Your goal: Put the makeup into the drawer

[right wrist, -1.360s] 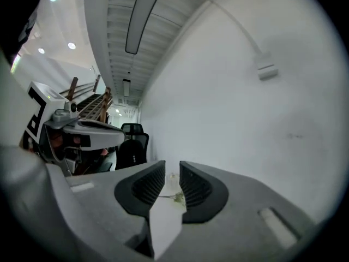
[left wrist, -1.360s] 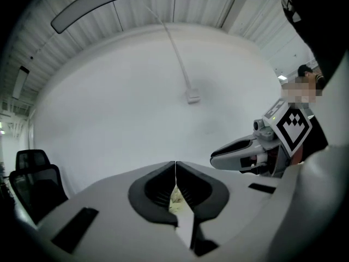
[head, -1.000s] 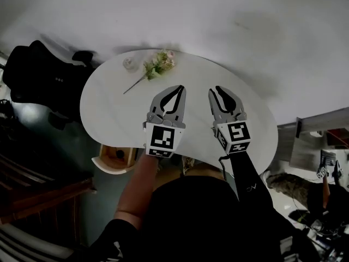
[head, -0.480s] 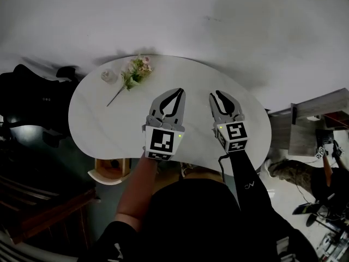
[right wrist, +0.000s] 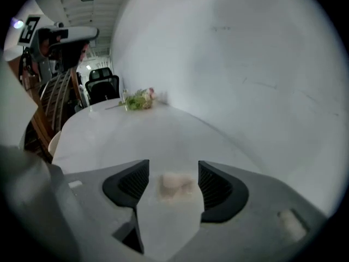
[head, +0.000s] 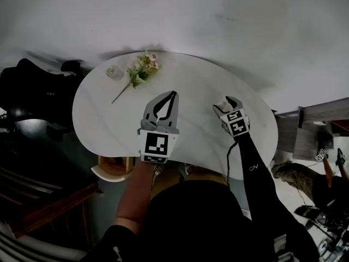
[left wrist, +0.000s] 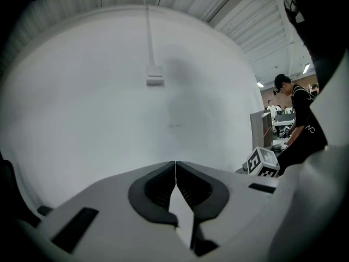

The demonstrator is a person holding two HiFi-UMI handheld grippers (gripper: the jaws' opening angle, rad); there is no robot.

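Observation:
A small pale, blurred lump (right wrist: 175,183) lies on the white oval table (head: 109,113) between the jaws of my right gripper (right wrist: 173,166). The jaws have just been opening and stand wide, the pads clear of the lump. In the head view the right gripper (head: 228,101) tips steeply down at the table's right part and hides the lump. My left gripper (head: 172,95) hovers over the table's middle, shut with nothing in it; in the left gripper view it (left wrist: 175,165) faces a white wall. An open light-wood compartment (head: 113,167) shows under the table's near left edge.
A sprig of flowers (head: 143,67) and a small clear glass thing (head: 114,71) lie at the table's far left. A black chair (head: 32,86) stands left of the table. The white wall runs behind it. A person (left wrist: 297,111) stands far off at the right.
My right gripper has dropped and tipped down toward the table, and its jaws have opened. The left gripper has sunk a little and stays shut.

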